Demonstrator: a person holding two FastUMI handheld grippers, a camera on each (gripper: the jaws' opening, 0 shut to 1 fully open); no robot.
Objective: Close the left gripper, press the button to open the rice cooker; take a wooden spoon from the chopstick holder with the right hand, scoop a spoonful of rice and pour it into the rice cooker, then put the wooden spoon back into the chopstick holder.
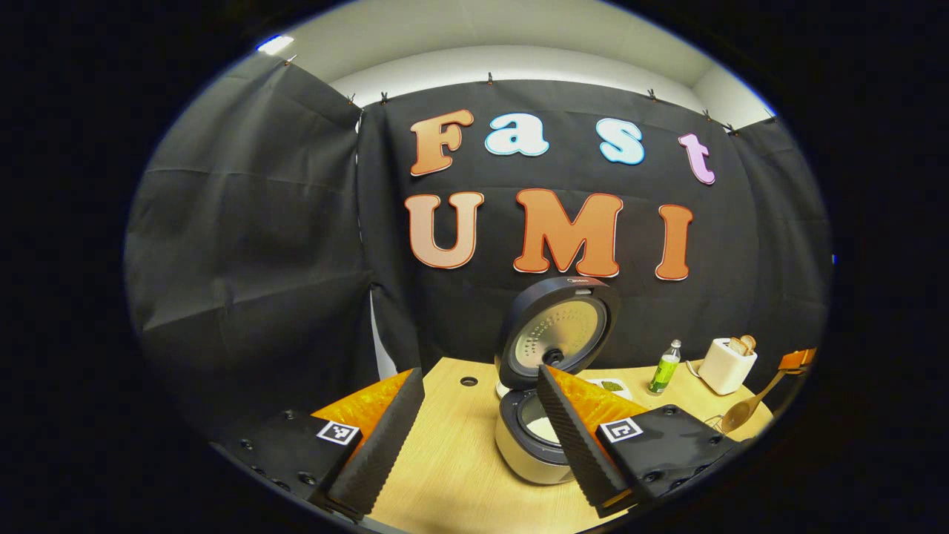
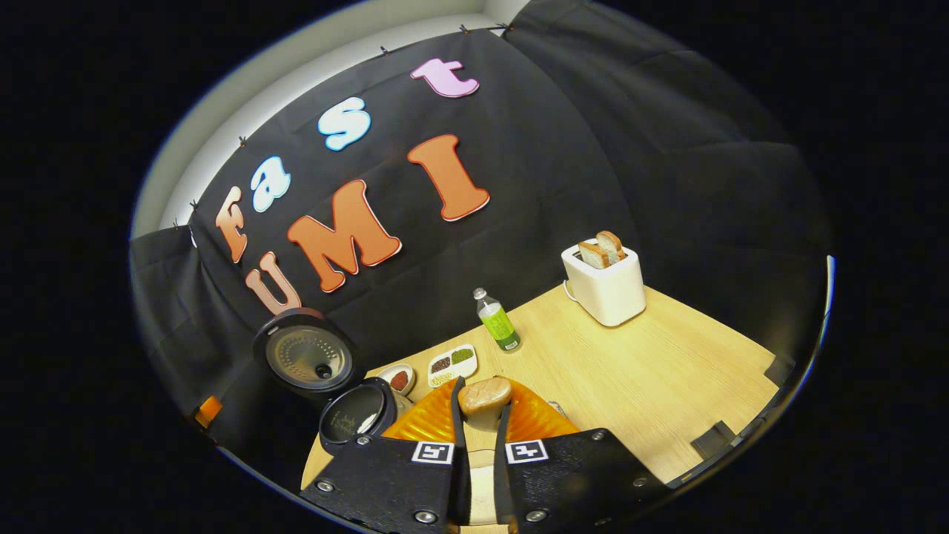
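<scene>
On the table (image 2: 652, 371), open rice cooker (image 1: 535, 437) holds rice (image 1: 543, 429)

A recording booth dressed as a kitchen: black cloth (image 1: 245, 245) clipped up as walls around a wooden table (image 2: 652, 371) with a rice cooker (image 1: 545, 400), toaster (image 2: 604, 282), bottle (image 2: 497, 320) and condiment dishes (image 2: 452, 363)

Matt pale wooden table (image 1: 445, 460), glossy metal-lined rice cooker (image 1: 552, 334), smooth wooden spoon (image 2: 485, 395).
</scene>
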